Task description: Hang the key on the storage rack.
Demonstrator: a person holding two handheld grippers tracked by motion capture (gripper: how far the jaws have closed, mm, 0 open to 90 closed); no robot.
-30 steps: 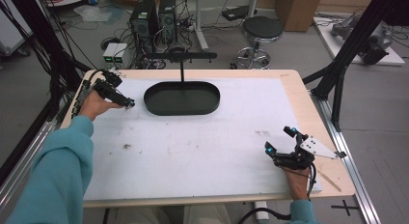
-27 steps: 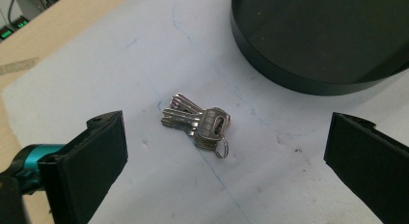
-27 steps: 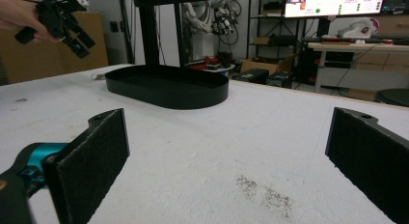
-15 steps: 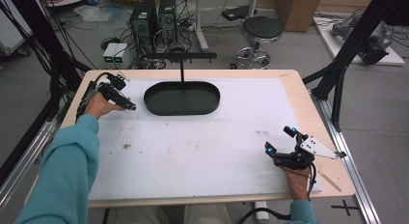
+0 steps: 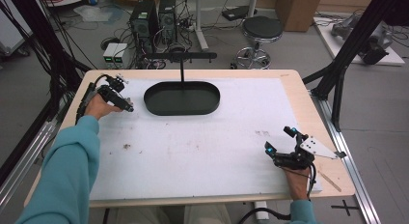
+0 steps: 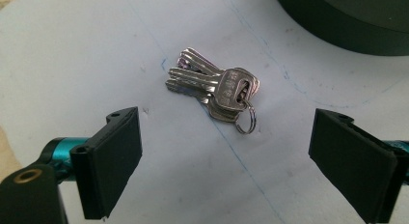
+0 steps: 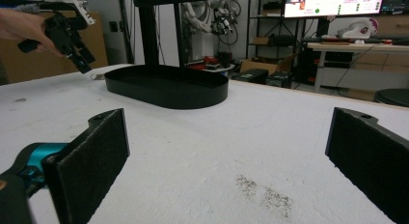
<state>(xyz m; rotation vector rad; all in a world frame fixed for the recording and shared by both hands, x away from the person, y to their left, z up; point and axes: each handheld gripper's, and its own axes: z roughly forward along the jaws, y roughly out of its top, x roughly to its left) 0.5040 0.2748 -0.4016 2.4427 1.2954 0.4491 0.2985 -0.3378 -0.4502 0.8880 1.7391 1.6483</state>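
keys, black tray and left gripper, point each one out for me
keys (image 6: 212, 86): left gripper view, on the overlapping key heads.
black tray (image 5: 182, 99): high view, on its bare floor.
left gripper (image 6: 224, 151): left gripper view, midway between its fingertips.

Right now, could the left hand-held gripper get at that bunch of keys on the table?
Probably yes. The left hand-held gripper hangs just above the keys, its jaws wide apart and just beginning to close, with bare table around them. The black tray sits off to one side.

L gripper (image 5: 129, 108) tilted down at table's far left, jaws wide apart but just been closing a bit, nothing between pads. L arm stretched fwd, sleeve teal. R gripper (image 5: 279, 147) low, near right edge, jaws wide, empty.
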